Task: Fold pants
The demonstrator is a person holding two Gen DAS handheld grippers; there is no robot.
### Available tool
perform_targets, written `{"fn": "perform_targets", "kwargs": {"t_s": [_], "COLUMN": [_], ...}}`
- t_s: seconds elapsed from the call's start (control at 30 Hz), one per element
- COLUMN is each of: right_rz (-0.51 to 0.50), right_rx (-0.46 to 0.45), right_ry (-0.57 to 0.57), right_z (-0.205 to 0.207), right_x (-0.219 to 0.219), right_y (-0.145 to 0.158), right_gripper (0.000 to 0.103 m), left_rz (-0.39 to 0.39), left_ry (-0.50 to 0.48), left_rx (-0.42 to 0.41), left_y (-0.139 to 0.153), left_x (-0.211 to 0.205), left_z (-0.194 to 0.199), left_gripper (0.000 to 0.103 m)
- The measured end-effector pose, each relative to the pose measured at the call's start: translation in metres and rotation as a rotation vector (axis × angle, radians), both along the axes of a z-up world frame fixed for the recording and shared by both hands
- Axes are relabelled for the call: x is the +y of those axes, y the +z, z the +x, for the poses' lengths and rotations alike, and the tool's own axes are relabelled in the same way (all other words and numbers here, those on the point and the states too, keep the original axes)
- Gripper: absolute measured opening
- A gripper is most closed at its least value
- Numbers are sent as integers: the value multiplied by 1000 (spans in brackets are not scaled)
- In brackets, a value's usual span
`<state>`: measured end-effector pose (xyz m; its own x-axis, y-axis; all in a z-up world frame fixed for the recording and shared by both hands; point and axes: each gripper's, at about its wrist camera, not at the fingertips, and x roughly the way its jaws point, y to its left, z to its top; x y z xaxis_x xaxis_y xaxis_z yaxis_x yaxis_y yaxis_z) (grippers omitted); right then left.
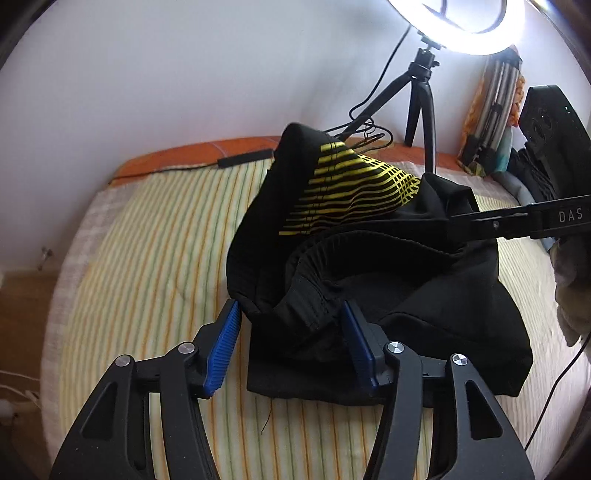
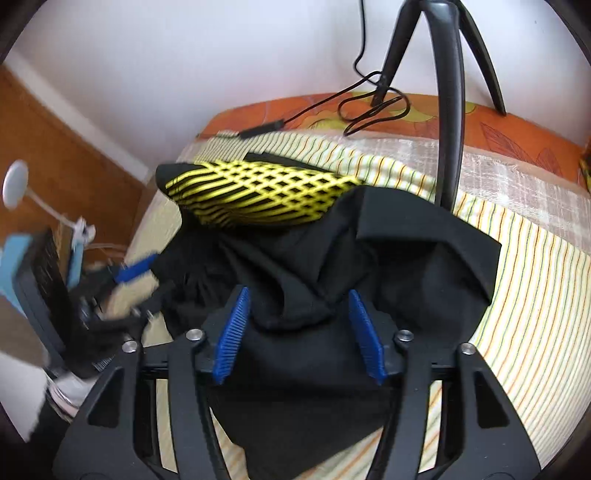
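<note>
A: Where are the pants?

B: Heaped in a black bundle on the bed, over its striped sheet. The elastic waistband curls open on top, and a yellow-patterned panel rises at the far side.

A: And the grippers?

B: The left hand-held gripper has its blue pads spread, with bunched cloth between them, not yet pinched. The right hand-held gripper is also spread wide around a ridge of fabric, though the left camera shows its jaws edge-on, so I can't judge them there.

A: So which step?

B: Early, I'd say: the garment isn't laid flat. Next they should close on the waistband and draw it out smooth. A ring light on its tripod stands behind.
</note>
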<state>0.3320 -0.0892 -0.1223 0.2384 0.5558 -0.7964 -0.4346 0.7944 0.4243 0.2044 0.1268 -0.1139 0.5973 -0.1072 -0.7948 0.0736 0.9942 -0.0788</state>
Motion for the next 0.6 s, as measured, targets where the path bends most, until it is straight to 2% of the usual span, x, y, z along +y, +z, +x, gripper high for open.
{"fn": "perform_targets", "kwargs": {"t_s": [0.03, 0.07, 0.1, 0.13, 0.17, 0.27, 0.33, 0.4, 0.43, 0.47, 0.5, 0.53, 0.6], "right_rz": [-13, -29, -25, -20, -18, 12, 70, 129, 103, 78, 71, 67, 65], "right_rx": [1, 0, 5, 19, 26, -11, -65, -125, -129, -123, -125, -150, -171], "right_ry": [2, 7, 21, 24, 17, -7, -25, -35, -33, -27, -23, -33, -40], "right_z": [1, 2, 5, 7, 11, 27, 39, 48, 53, 57, 56, 51, 46], "right_x": [6, 10, 15, 17, 19, 27, 32, 36, 41, 44, 43, 38, 24], "right_y": [-1, -1, -2, -3, -2, 8, 21, 32, 34, 36, 38, 42, 48], "right_gripper": [59, 50, 42, 23, 15, 14, 14, 16, 27, 48, 56, 61, 61], "left_rz": [-18, -28, -31, -25, -20, -35, -74, -98, -99, -110, -125, -141, -167], "left_ry": [11, 17, 19, 19, 19, 25, 39, 56, 68, 77, 81, 87, 99], "left_rx": [6, 11, 10, 3, -4, -24, -21, -15, -14, -13, -8, -2, 0], "left_y": [-3, -4, -5, -4, -2, 3, 4, 2, 1, 1, 0, -1, -1], "left_x": [3, 4, 5, 5, 5, 9, 17, 23, 24, 27, 29, 30, 32], "left_z": [2, 4, 4, 4, 3, 1, 0, -1, -1, -1, -2, -1, 0], "left_gripper": [55, 54, 46, 37, 34, 28, 26, 26, 26, 26, 26, 26, 26]}}
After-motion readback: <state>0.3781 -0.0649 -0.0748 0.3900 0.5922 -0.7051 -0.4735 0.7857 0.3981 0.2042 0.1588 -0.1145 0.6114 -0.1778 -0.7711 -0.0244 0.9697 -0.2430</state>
